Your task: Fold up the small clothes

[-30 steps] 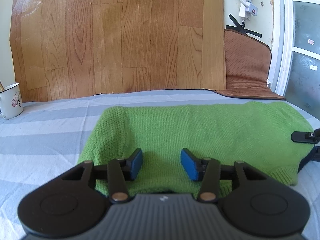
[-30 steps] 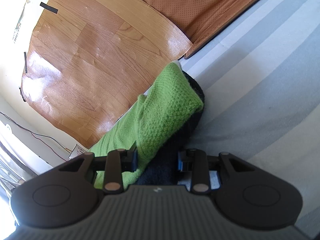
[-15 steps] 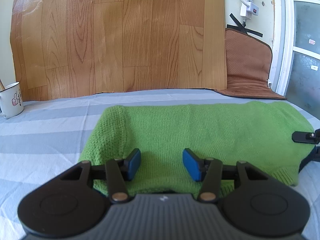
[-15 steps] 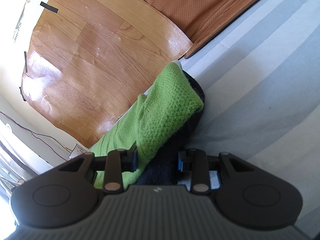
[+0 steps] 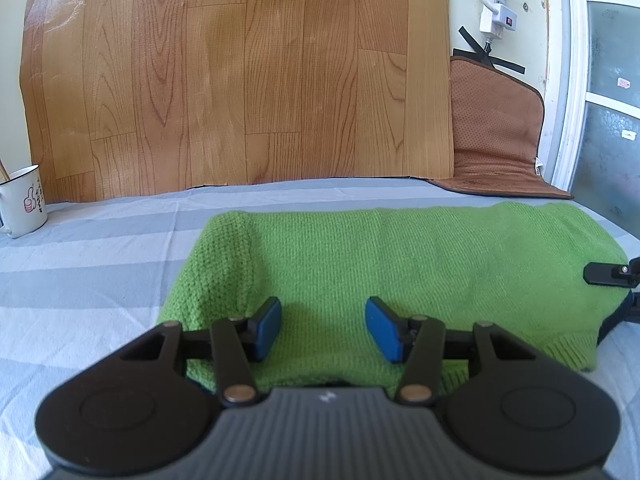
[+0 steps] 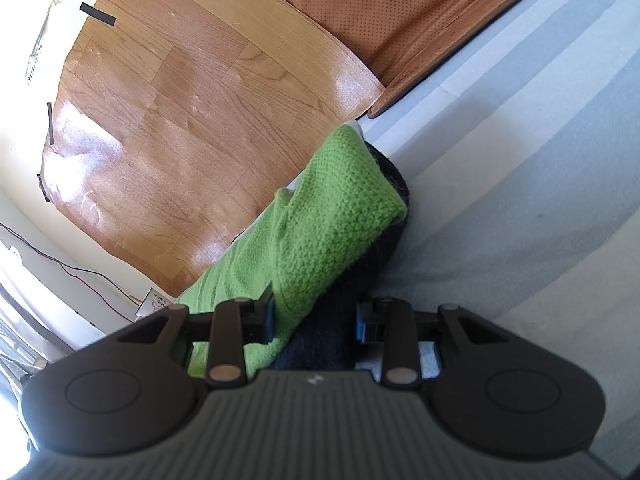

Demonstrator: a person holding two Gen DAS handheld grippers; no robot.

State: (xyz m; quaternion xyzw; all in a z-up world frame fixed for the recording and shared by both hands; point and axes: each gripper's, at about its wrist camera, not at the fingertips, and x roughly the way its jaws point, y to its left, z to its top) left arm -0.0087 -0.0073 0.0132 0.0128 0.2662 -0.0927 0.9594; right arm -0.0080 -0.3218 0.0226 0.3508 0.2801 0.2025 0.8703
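In your left wrist view, a mug (image 5: pixel 23 200) sits at the left edge, and your left gripper (image 5: pixel 322 329) hangs wide open and empty over the sweater (image 5: pixel 400 272) lying mid-frame. In the right view, your right gripper (image 6: pixel 314 316) has its jaws parted around the sweater's green-and-dark end at lower centre; whether they pinch it, you cannot tell.

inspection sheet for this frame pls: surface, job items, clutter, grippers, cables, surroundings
Surface: striped grey sheet, flat.
Job's things: green knit garment lying folded, dark layer under it.
Clutter: white mug at the far left.
Grippers: left gripper open over the garment's near edge; right gripper open, straddling the garment's end.
Cables: power strip with white cord on the wall.
Surroundings: wood-pattern sheet, brown mat, both against the wall.
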